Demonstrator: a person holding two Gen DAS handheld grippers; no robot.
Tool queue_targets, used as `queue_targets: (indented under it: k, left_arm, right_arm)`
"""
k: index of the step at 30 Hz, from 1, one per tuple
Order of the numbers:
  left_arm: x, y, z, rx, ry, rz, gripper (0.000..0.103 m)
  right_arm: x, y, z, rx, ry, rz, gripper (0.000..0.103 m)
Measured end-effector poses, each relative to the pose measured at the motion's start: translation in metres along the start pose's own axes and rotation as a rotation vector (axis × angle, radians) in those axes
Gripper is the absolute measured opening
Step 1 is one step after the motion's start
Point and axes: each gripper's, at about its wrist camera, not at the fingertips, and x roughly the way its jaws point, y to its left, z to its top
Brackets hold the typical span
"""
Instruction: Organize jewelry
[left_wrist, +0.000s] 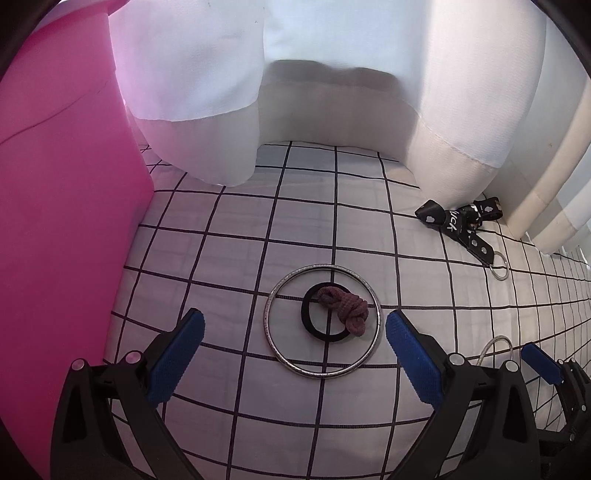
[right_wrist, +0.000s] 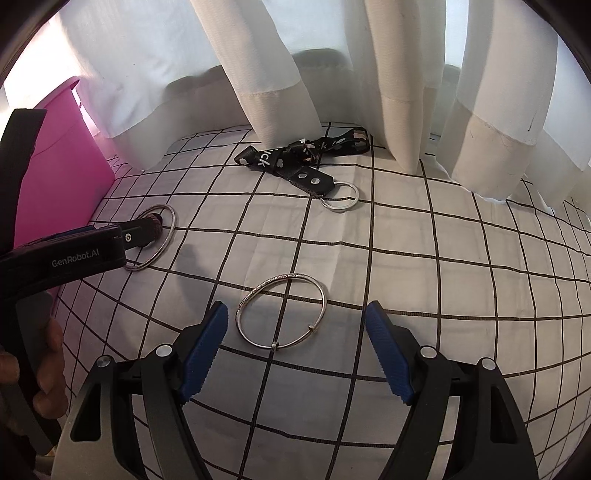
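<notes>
In the left wrist view a silver bangle (left_wrist: 322, 320) lies flat on the checked cloth. Inside it lie a black hair tie (left_wrist: 308, 321) and a knotted maroon cord (left_wrist: 345, 308). My left gripper (left_wrist: 295, 350) is open just in front of the bangle, which lies between its blue pads. In the right wrist view a second silver bangle (right_wrist: 282, 313) lies between the open fingers of my right gripper (right_wrist: 295, 347). The left gripper (right_wrist: 74, 247) shows there at the left, over the first bangle (right_wrist: 153, 238).
A black printed strap with a key ring (right_wrist: 306, 162) lies near the white curtains (right_wrist: 388, 74) at the back; it also shows in the left wrist view (left_wrist: 461, 225). A pink box (left_wrist: 55, 221) stands at the left. The checked cloth (right_wrist: 443, 277) covers the surface.
</notes>
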Motion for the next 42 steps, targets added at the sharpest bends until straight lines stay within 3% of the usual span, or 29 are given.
queue_targets:
  k: [5,7,15,18,19,23,25,27,34,35,37,42]
  left_arm:
    - [0.009,-0.004,0.002,0.018,-0.01,-0.003,0.093]
    - [0.015,-0.009,0.003,0.031,0.003,-0.01,0.081]
    - [0.021,-0.008,-0.001,0.01,-0.03,-0.031,0.082]
    - [0.018,-0.004,-0.009,0.017,-0.053,-0.04,0.077]
    - [0.018,-0.004,-0.011,0.021,-0.058,-0.025,0.068]
    - [0.013,-0.003,-0.019,0.057,-0.077,-0.018,0.058]
    - [0.011,-0.004,-0.018,0.068,-0.084,-0.025,0.034]
    - [0.011,-0.007,-0.016,0.082,-0.084,-0.032,0.019]
    - [0.011,-0.01,-0.012,0.088,-0.085,-0.04,0.018]
    - [0.012,-0.011,-0.012,0.09,-0.086,-0.039,0.018]
    - [0.01,-0.01,-0.013,0.089,-0.085,-0.038,0.018]
    - [0.004,-0.007,-0.015,0.088,-0.085,-0.043,0.018]
  right_arm:
    - [0.001,0.006,-0.002,-0.04,-0.013,-0.029,0.073]
    - [0.001,0.008,-0.003,-0.053,-0.02,-0.04,0.074]
    - [0.001,0.009,-0.002,-0.073,-0.041,-0.063,0.074]
    - [0.003,0.011,-0.001,-0.075,-0.049,-0.067,0.074]
    - [0.003,0.011,-0.002,-0.076,-0.051,-0.068,0.074]
    - [0.003,0.013,-0.002,-0.088,-0.058,-0.082,0.074]
    - [0.003,0.013,-0.003,-0.093,-0.064,-0.088,0.074]
    - [0.004,0.015,-0.003,-0.097,-0.07,-0.093,0.074]
    - [0.006,0.018,-0.002,-0.113,-0.084,-0.084,0.072]
    - [0.005,0.018,-0.002,-0.113,-0.09,-0.082,0.071]
    - [0.002,0.016,-0.002,-0.109,-0.104,-0.096,0.052]
    - [0.002,0.015,-0.001,-0.113,-0.104,-0.084,0.052]
